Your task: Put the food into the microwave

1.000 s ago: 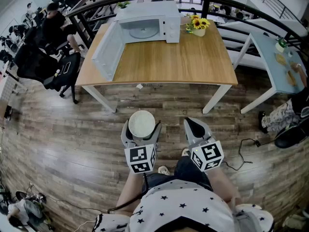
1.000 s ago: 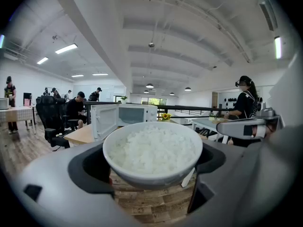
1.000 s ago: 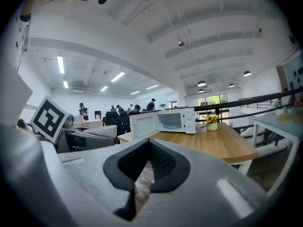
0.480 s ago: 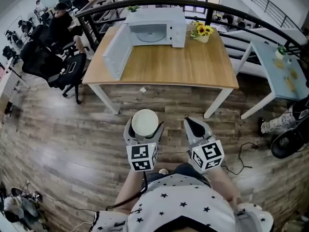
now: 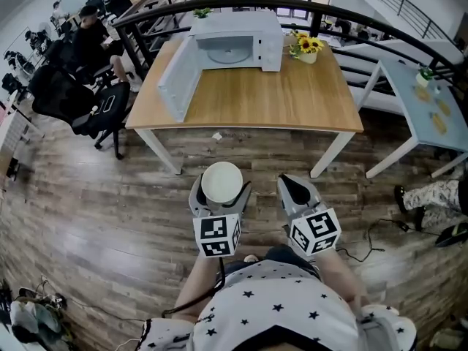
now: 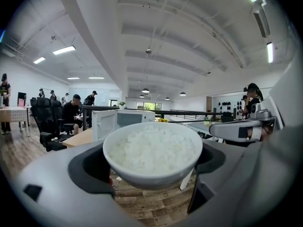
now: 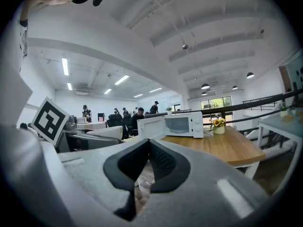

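Floor [image 5: 88, 218]: grey-brown wood planks, open between the person and the surface.

Surface [image 5: 278, 93]: rectangular light-wood top on white legs. Its near edge and right half are bare. A curved black metal railing [image 5: 380, 20] runs behind its far edge.

Boxy white microwave [image 5: 238, 31]: it stands at the far edge, toward the far left corner. Its flat door [image 5: 179, 79] is swung fully open toward the left edge. The cavity is exposed, with a round turntable visible inside.

Black office chair [image 5: 73, 97]: on the floor just off the left edge.

Left hand-held gripper [image 5: 220, 199]: grey moulded body with a square-marker cube. Its jaws are clamped on either side of a round white ceramic bowl of cooked white rice [image 6: 152, 151]. The bowl is level and is held over the floor, well short of the near edge. Its lower wall is partly hidden by the dark jaw pads.

Right hand-held gripper [image 7: 147, 160]: ribbed dark pads closed together, with nothing between them. It is held just beside the left one.

Small pot of yellow flowers [image 5: 306, 47]: at the far edge, just right of the microwave.

Small white scrap [image 5: 216, 135]: on the floor under the near edge; too small to identify.
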